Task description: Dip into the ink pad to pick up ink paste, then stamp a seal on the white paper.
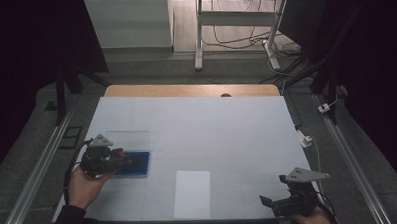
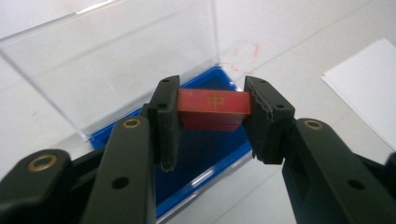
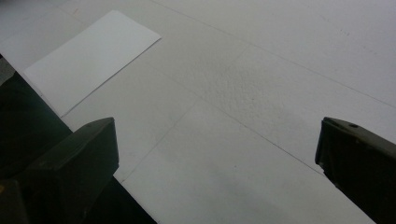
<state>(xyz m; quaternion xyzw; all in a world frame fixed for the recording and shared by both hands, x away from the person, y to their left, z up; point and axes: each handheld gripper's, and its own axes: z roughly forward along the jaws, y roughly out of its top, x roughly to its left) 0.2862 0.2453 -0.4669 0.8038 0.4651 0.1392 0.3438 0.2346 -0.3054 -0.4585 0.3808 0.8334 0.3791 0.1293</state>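
Note:
My left gripper [image 2: 212, 105] is shut on a small red block [image 2: 213, 103] with a gold mark on its face, and holds it just above a blue tray [image 2: 205, 154]. The tray's clear lid [image 2: 116, 60] stands open behind it. In the high view the left gripper [image 1: 124, 159] hangs over the blue tray [image 1: 141, 164] at the table's left, with the clear lid [image 1: 128, 139] lying flat beyond it. At the near right edge my right gripper [image 1: 266, 202] rests with its jaws spread wide; in the right gripper view the right gripper [image 3: 217, 154] has nothing between its fingers.
A white sheet of paper [image 1: 192, 194] lies near the front edge between the two hands, also visible as the paper [image 3: 91, 58] and the paper [image 2: 369, 84]. The white table cover [image 1: 212, 126] spans the table. A wooden strip [image 1: 190, 89] runs along the far edge.

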